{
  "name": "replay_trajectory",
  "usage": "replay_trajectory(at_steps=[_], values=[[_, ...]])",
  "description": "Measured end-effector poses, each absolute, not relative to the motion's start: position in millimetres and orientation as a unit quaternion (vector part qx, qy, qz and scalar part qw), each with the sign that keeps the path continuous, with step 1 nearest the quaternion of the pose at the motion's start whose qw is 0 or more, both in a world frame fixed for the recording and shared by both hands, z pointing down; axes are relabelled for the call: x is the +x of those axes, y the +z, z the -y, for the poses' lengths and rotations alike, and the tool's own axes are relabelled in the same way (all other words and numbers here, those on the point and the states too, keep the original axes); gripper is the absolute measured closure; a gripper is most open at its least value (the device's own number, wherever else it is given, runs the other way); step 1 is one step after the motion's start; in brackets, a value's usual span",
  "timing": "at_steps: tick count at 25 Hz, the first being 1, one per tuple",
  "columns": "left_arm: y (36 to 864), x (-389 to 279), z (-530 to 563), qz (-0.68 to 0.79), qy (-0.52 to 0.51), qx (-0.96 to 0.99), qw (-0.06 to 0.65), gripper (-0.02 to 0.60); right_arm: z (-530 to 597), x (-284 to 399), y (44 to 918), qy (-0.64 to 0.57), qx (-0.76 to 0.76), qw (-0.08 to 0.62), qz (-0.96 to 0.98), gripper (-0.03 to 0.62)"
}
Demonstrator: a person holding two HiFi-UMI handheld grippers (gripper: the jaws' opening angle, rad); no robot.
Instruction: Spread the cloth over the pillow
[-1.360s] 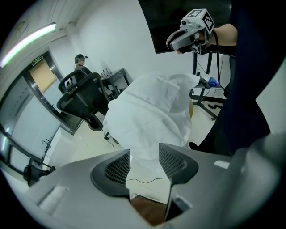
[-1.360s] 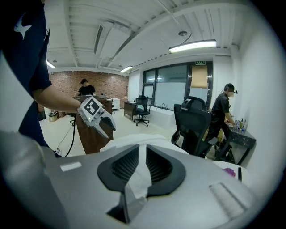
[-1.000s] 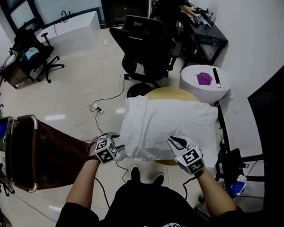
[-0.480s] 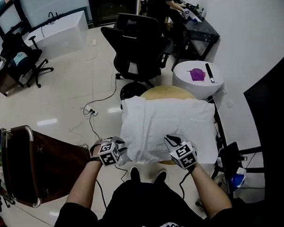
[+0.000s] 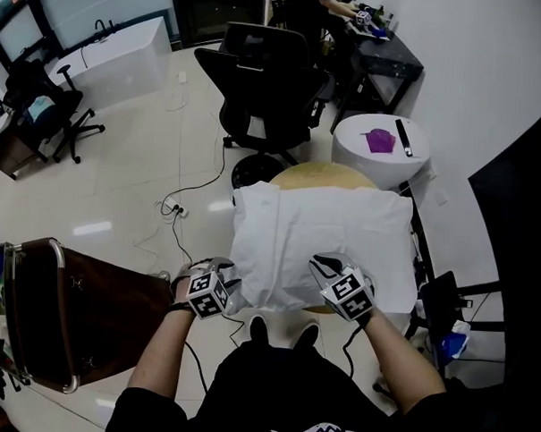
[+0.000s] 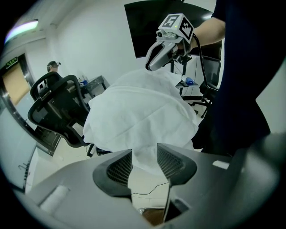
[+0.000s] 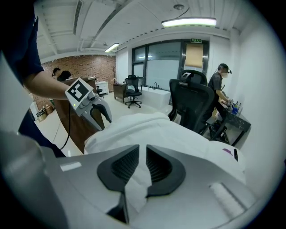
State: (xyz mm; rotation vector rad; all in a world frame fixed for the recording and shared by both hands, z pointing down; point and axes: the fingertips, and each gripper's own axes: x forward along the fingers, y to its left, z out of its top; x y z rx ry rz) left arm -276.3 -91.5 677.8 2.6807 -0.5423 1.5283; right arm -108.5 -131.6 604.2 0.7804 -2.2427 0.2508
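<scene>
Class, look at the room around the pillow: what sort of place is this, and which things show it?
Probably an open-plan office or lab: a black swivel chair, a dark desk with a person working at it, and glass partitions.

A round tan table [image 5: 319, 174] stands just ahead of my left tongs [image 5: 229, 285] and right tongs [image 5: 322, 262]. A white pillow [image 5: 253, 201] under a white cloth [image 5: 332, 236] lies on it; the table's far rim shows bare. Beyond the right tongs, a white round stand [image 5: 380, 166] carries a purple item [image 5: 379, 140] and a black bar [image 5: 402, 138].
</scene>
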Motion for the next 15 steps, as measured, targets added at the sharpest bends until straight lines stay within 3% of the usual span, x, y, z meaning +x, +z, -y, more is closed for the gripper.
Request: replay_trajectory(at_steps=[3,7,15], values=[[679.7,-276.1,95.0,0.166,0.493,0.854,-0.002,0.389,133.3,-110.7,607.1,0.097,0.300,0.372,0.873,0.537],[686.3,-268.4,95.2,0.135,0.507,0.851,-0.015,0.390,135.3,-111.8,612.0,0.095,0.294,0.381,0.872,0.537],[689.7,-264.9,91.4,0.100,0.525,0.845,-0.030,0.484,145.0,-107.6,630.7,0.098,0.288,0.409,0.860,0.537]])
